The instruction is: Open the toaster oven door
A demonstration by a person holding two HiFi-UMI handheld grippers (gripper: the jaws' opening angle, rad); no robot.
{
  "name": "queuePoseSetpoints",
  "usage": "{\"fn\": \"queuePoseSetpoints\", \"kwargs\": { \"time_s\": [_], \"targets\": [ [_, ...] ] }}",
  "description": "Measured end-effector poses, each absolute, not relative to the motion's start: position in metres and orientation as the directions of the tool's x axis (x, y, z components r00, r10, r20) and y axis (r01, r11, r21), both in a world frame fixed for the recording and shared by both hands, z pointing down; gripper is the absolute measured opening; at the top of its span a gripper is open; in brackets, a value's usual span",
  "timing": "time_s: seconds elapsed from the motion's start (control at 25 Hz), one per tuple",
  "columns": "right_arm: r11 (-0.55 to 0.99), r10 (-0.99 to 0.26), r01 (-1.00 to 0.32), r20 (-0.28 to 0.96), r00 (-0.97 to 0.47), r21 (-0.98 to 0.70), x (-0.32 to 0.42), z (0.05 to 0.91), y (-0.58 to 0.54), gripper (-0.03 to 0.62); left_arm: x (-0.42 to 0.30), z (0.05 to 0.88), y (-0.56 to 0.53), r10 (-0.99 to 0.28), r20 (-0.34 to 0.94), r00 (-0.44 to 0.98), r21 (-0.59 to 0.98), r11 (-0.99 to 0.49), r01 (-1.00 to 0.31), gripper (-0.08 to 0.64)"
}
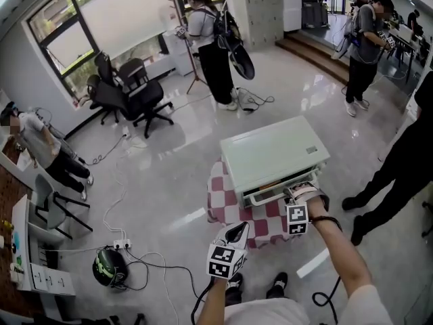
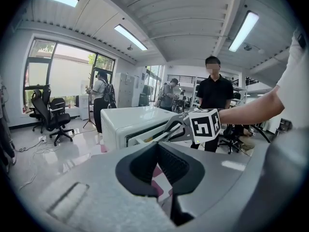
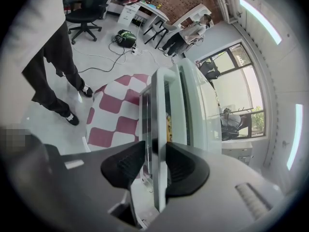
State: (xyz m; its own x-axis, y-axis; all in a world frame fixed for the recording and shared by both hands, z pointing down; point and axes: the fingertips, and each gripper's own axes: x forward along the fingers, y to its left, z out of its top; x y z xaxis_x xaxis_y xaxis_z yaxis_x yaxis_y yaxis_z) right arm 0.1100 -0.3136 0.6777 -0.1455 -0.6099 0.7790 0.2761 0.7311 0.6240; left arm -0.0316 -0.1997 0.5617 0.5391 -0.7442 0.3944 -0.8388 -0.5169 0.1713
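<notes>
A white toaster oven (image 1: pixel 274 151) sits on a red-and-white chequered cloth (image 1: pixel 220 210). Its door (image 1: pixel 279 189) faces me and stands slightly ajar, with something yellow showing inside. My right gripper (image 1: pixel 293 195) is at the door's top edge. In the right gripper view the door's white handle bar (image 3: pixel 158 129) runs between the two pads, and the gripper (image 3: pixel 155 164) is shut on it. My left gripper (image 1: pixel 237 233) hangs back to the left of the oven, shut and holding nothing (image 2: pixel 157 161). From the left gripper view I see the oven (image 2: pixel 123 122) and the right gripper (image 2: pixel 175 128) at its door.
A person in black (image 1: pixel 396 171) stands close on the right of the oven. Several other people stand further off. Office chairs (image 1: pixel 132 97) are at the back left. A helmet (image 1: pixel 108 267) and a power strip with cables (image 1: pixel 122 244) lie on the floor to the left.
</notes>
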Motion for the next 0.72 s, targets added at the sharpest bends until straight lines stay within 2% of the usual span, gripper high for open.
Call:
{"fn": "queuePoseSetpoints", "kwargs": {
  "time_s": [0.24,0.72],
  "targets": [
    [0.750,-0.581,0.302,0.804,-0.125,0.588,0.116,0.686,-0.290,0.144,-0.022,0.562,-0.199,-0.728,0.392,0.562,0.179,-0.539,-0.823,0.005],
    [0.755,-0.594,0.268,0.797,-0.109,0.599,0.130,0.706,-0.248,0.146,-0.009,0.566,-0.199,-0.697,0.405,0.591,0.175,-0.576,-0.799,0.006]
  ]
}}
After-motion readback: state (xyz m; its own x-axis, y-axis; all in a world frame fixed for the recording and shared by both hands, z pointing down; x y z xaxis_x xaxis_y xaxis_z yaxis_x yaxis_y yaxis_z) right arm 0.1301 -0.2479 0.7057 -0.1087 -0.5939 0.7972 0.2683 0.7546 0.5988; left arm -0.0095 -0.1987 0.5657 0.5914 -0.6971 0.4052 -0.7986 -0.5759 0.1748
